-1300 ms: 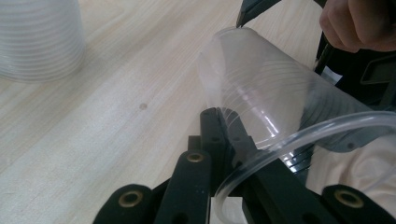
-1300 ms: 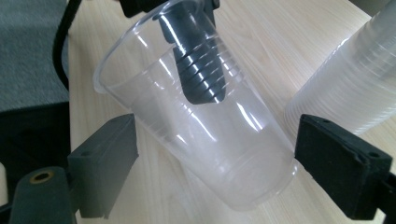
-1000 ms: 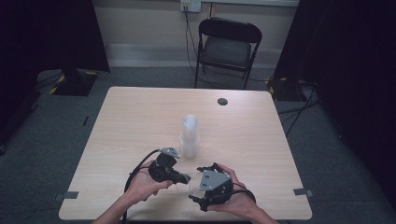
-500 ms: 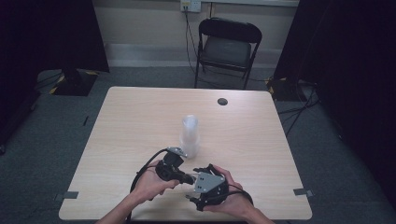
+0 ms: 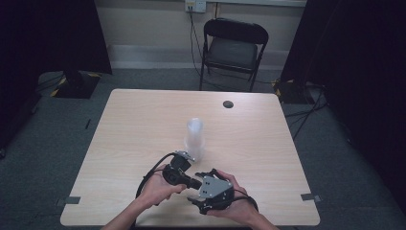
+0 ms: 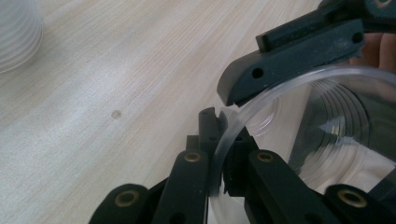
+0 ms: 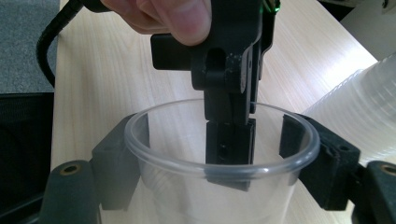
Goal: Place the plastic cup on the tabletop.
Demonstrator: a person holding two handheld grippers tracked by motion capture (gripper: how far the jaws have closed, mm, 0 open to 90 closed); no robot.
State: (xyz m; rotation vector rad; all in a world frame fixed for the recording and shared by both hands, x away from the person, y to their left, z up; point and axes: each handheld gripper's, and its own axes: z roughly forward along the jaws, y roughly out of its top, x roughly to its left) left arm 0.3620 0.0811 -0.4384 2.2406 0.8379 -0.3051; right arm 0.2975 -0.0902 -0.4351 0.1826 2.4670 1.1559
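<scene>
A clear plastic cup (image 7: pixel 154 196) sits mouth-up between the jaws of my right gripper (image 7: pixel 212 144). Those jaws have just been closing, and their pads (image 7: pixel 119 158) lie against the cup's wall on both sides. My left gripper (image 6: pixel 222 154) is shut on the cup's rim (image 6: pixel 261 100), one finger inside and one outside. In the high view both grippers meet near the table's front edge, the left gripper (image 5: pixel 190 181) reaching right into the right gripper (image 5: pixel 209 176). A stack of clear cups (image 5: pixel 195 138) stands upright just behind them.
The light wooden table (image 5: pixel 268 143) has a small dark disc (image 5: pixel 228 104) near its far edge. A black folding chair (image 5: pixel 232 48) stands beyond the table. The left gripper's cable (image 5: pixel 148 175) loops on the table by the left hand.
The left gripper has shifted right to meet the right gripper. The right gripper's jaws have drawn in around the cup.
</scene>
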